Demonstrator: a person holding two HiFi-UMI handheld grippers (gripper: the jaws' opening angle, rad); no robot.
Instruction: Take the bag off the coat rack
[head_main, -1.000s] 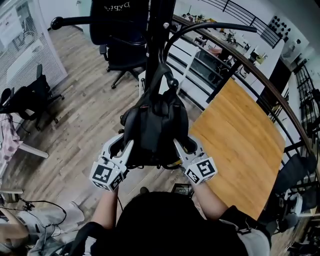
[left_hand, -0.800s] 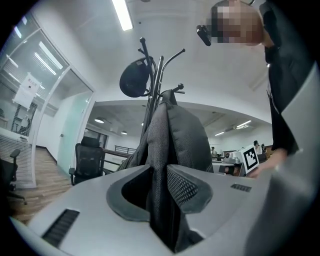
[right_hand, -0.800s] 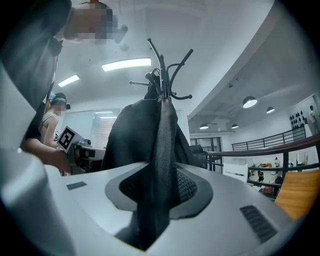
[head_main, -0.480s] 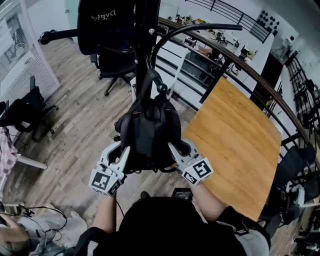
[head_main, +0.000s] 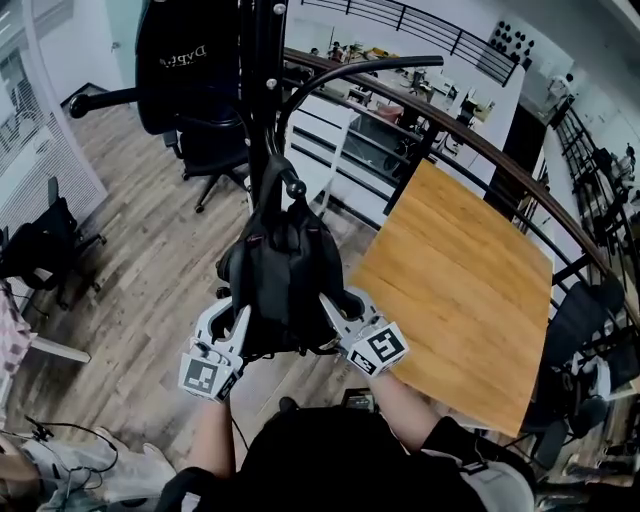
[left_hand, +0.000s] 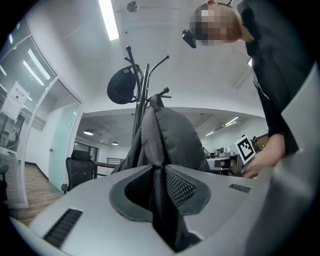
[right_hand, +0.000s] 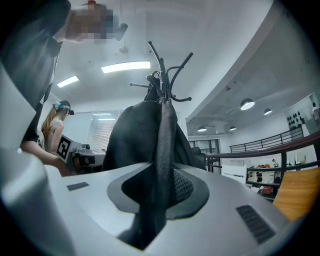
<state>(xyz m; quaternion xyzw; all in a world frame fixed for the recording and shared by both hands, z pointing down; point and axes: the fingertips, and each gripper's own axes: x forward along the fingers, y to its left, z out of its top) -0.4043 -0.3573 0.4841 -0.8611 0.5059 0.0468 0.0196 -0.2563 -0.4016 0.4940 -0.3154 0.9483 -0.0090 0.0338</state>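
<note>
A black backpack (head_main: 285, 275) hangs by its top loop from a hook of the black coat rack (head_main: 262, 90). My left gripper (head_main: 232, 335) is at the bag's lower left side and my right gripper (head_main: 338, 318) at its lower right. In the left gripper view the gripper (left_hand: 159, 172) is closing, and its pads pinch a fold of the backpack (left_hand: 170, 132). In the right gripper view the gripper (right_hand: 161, 182) is closing too, with a strip of the backpack (right_hand: 135, 140) pressed between its pads. The rack's hooks (right_hand: 162, 75) rise above the bag.
A wooden table (head_main: 455, 290) stands to the right, with a dark curved railing (head_main: 480, 150) behind it. A black office chair (head_main: 205, 150) stands behind the rack. A black round item (head_main: 185, 60) hangs high on the rack. Another person (right_hand: 52, 125) stands far off.
Both grippers have closed in on the bag's lower sides and their jaws have narrowed onto its fabric. The bag still hangs from the hook.
</note>
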